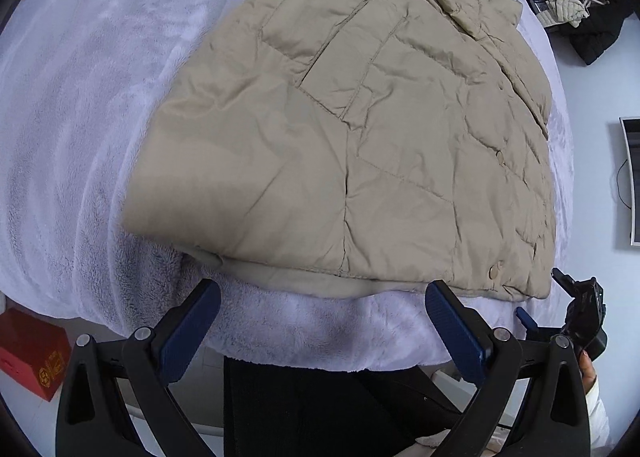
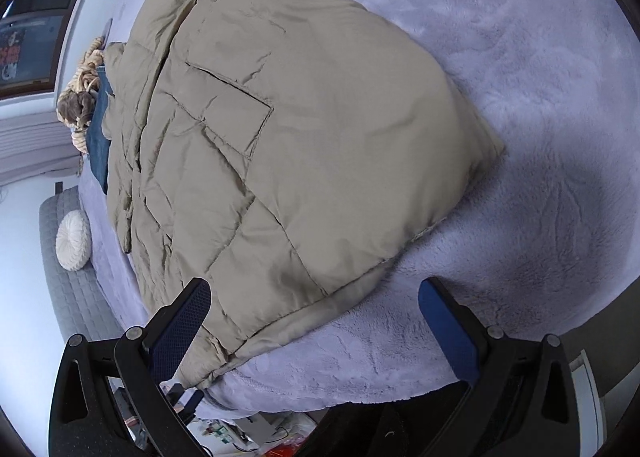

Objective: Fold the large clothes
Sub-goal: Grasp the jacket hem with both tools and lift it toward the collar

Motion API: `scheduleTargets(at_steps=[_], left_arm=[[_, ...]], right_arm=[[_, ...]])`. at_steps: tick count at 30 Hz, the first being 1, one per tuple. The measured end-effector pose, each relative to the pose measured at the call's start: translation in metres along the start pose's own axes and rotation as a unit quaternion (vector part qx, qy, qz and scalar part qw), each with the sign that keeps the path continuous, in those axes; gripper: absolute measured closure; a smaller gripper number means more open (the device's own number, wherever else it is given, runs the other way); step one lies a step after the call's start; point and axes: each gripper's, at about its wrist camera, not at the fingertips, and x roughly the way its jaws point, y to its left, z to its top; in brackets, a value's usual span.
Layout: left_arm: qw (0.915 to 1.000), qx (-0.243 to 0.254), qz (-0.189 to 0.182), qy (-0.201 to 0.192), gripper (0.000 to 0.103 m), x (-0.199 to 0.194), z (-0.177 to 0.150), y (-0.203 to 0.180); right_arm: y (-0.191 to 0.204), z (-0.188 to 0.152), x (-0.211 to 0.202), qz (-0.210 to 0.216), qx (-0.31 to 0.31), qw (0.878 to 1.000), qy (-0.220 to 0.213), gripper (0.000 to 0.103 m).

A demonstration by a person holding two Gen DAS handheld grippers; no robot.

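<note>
Beige quilted jacket (image 1: 352,145) lies flat on the lavender fleece blanket (image 1: 80,117), sides apparently folded in, hem toward 6 o'clock in both views. Left gripper (image 1: 324,321) spread wide, empty, short of the hem. Right gripper (image 2: 316,321) likewise wide and empty, its left finger (image 2: 180,329) over the hem corner. Judged light, puffy, springy, with a slick shell; best pinched through the hem corners at 5 and 7 o'clock

Place: home bedroom
Evidence: bed (image 2: 520,57) under lilac fleece blanket; round cushion (image 2: 73,240); clothes heap (image 1: 576,17) on floor
</note>
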Motion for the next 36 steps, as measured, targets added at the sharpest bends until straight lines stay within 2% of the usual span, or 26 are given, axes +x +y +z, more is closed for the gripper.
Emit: scheduleTargets(at_steps=[3, 6, 10, 15, 18, 20, 22, 23, 25, 27, 28, 29, 32, 36], left_arm=[[0.9995, -0.009, -0.027, 0.012, 0.001, 0.006, 0.000, 0.005], [0.9993, -0.021, -0.027, 0.012, 0.001, 0.016, 0.004, 0.008], [0.9974, -0.050, -0.050, -0.014, 0.001, 0.020, 0.015, 0.005], [0.9948, -0.058, -0.069, -0.048, 0.002, 0.016, 0.032, -0.004], [0.9939, -0.054, -0.074, -0.062, 0.022, 0.012, 0.041, -0.010], [0.9936, -0.053, -0.074, -0.067, 0.043, 0.011, 0.047, -0.010], [0.9941, -0.037, -0.072, -0.072, 0.084, 0.008, 0.051, -0.011], [0.9942, -0.026, -0.069, -0.078, 0.086, 0.004, 0.053, -0.012], [0.9935, -0.008, -0.067, -0.092, 0.089, -0.008, 0.052, -0.010], [0.9927, 0.009, -0.063, -0.102, 0.090, -0.019, 0.050, -0.010], [0.9921, 0.017, -0.060, -0.109, 0.090, -0.024, 0.051, -0.013], [0.9916, 0.022, -0.058, -0.113, 0.090, -0.028, 0.050, -0.014], [0.9897, 0.034, -0.048, -0.130, 0.090, -0.044, 0.052, -0.023], [0.9860, 0.040, -0.048, -0.155, 0.090, -0.068, 0.063, -0.039]], right_arm=[[-0.002, 0.000, 0.004, 0.019, 0.011, 1.000, -0.009, 0.000], [-0.005, 0.001, 0.009, 0.038, 0.029, 0.999, -0.016, 0.000], [-0.007, 0.006, 0.014, 0.074, 0.060, 0.995, -0.026, 0.000], [-0.002, 0.011, 0.017, 0.148, 0.087, 0.985, -0.029, 0.000], [0.002, 0.010, 0.015, 0.177, 0.093, 0.979, -0.029, 0.000], [0.005, 0.009, 0.012, 0.182, 0.082, 0.980, -0.028, 0.000], [0.009, 0.009, 0.009, 0.177, 0.071, 0.981, -0.028, 0.000], [0.009, 0.009, 0.008, 0.176, 0.068, 0.982, -0.028, 0.002], [0.008, 0.010, 0.007, 0.169, 0.064, 0.983, -0.031, 0.014], [0.007, 0.012, 0.008, 0.155, 0.066, 0.985, -0.026, 0.056], [0.005, 0.013, 0.008, 0.152, 0.067, 0.986, -0.023, 0.070], [0.005, 0.015, 0.008, 0.143, 0.064, 0.987, -0.020, 0.092], [0.013, 0.020, 0.002, 0.115, 0.027, 0.993, -0.020, 0.094], [0.049, 0.035, -0.013, 0.089, -0.059, 0.994, -0.020, 0.094]])
